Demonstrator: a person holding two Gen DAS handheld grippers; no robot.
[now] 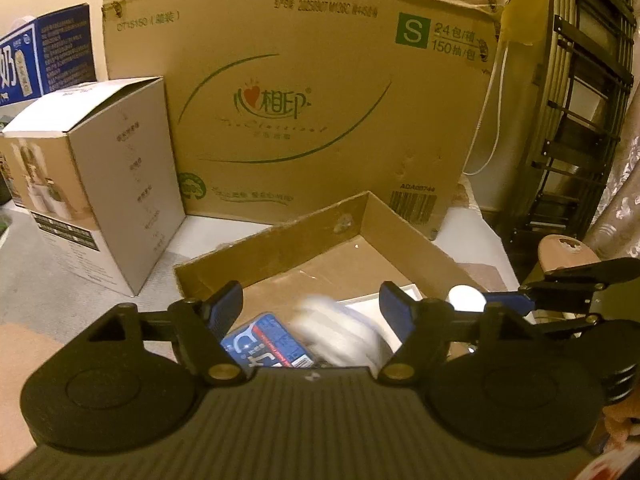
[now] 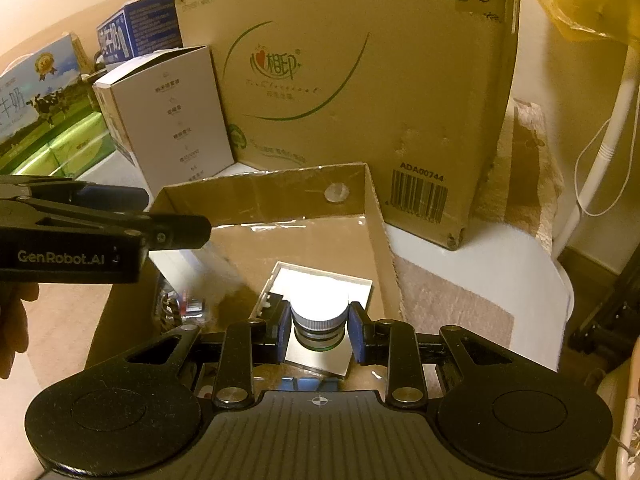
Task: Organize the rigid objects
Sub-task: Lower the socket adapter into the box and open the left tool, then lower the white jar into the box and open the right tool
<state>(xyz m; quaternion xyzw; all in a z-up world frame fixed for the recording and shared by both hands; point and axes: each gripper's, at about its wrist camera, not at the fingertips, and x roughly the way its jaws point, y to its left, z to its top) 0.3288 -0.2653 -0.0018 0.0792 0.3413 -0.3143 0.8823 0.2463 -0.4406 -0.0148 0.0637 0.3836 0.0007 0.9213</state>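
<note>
A shallow cardboard tray point(image 1: 304, 236) point(image 2: 380, 236) lies in front of me. My left gripper point(image 1: 312, 308) is open above its near left part, over a blue packet point(image 1: 264, 340) and a blurred white item point(image 1: 340, 328). My right gripper point(image 2: 320, 326) is shut on a small bottle with a white ribbed cap point(image 2: 319, 312), held over a flat white box point(image 2: 320, 280) in the tray. The white cap point(image 1: 466, 298) and the right gripper's fingers point(image 1: 516, 300) also show at the right of the left wrist view. The left gripper's body point(image 2: 80, 240) crosses the left of the right wrist view.
A large brown tissue carton point(image 1: 304, 92) point(image 2: 360, 80) stands behind the tray. A grey-white open box point(image 1: 104, 184) point(image 2: 176, 116) stands to its left, with blue milk cartons point(image 1: 44, 56) point(image 2: 136, 28) behind. A black rack point(image 1: 580, 100) stands at the right. A white cable point(image 2: 600, 152) hangs by the wall.
</note>
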